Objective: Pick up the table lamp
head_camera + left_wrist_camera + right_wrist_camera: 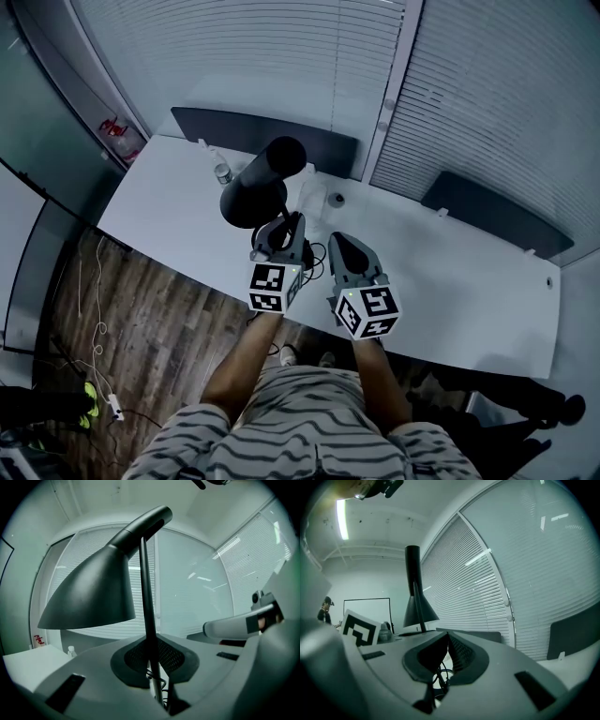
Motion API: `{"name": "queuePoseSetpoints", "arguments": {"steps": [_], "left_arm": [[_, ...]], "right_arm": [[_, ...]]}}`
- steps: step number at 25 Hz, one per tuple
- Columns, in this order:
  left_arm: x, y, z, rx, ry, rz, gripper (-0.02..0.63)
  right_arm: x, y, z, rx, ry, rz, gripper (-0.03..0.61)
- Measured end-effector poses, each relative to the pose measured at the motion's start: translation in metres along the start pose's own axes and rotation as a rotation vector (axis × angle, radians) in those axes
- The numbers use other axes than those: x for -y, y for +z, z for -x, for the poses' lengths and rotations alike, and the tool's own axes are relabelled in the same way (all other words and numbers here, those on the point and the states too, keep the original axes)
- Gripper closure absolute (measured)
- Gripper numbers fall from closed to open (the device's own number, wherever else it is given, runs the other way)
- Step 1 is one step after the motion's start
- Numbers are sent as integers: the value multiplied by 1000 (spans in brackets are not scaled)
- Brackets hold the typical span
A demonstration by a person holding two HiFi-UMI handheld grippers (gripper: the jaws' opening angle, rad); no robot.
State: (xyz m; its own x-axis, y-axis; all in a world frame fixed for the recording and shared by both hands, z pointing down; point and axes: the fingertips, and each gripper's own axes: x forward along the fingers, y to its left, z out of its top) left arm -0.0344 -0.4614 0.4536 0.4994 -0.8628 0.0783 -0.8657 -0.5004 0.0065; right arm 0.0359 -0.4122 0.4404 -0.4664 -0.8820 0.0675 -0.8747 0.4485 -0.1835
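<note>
The black table lamp point(255, 192) hangs over the white table point(450, 272), its cone shade spreading wide and its base hidden. My left gripper point(287, 228) is shut on the lamp's thin stem point(146, 602), which runs up between the pads in the left gripper view; the shade point(93, 592) fills the upper left there. My right gripper point(340, 246) is just to the right of it, shut with nothing between its pads. The right gripper point(447, 641) view shows the lamp point(417, 606) to its left and a dark cord point(439, 677) below the jaws.
A clear plastic bottle point(222, 172) and a glass point(312, 197) stand on the table behind the lamp. Two dark panels point(234, 131) point(497, 216) line the table's far edge, with window blinds point(487, 84) behind. Wooden floor point(141, 300) with cables lies to the left.
</note>
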Motion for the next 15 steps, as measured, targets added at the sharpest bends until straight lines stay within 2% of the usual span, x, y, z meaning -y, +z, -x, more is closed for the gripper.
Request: {"name": "queuePoseSetpoints", "arguments": {"steps": [6, 15], "left_arm": [[9, 28, 18, 36, 1, 7, 586], [24, 37, 46, 53, 18, 23, 588]], "right_arm": [[-8, 10, 3, 24, 7, 9, 566], [-20, 21, 10, 51, 17, 21, 566]]}}
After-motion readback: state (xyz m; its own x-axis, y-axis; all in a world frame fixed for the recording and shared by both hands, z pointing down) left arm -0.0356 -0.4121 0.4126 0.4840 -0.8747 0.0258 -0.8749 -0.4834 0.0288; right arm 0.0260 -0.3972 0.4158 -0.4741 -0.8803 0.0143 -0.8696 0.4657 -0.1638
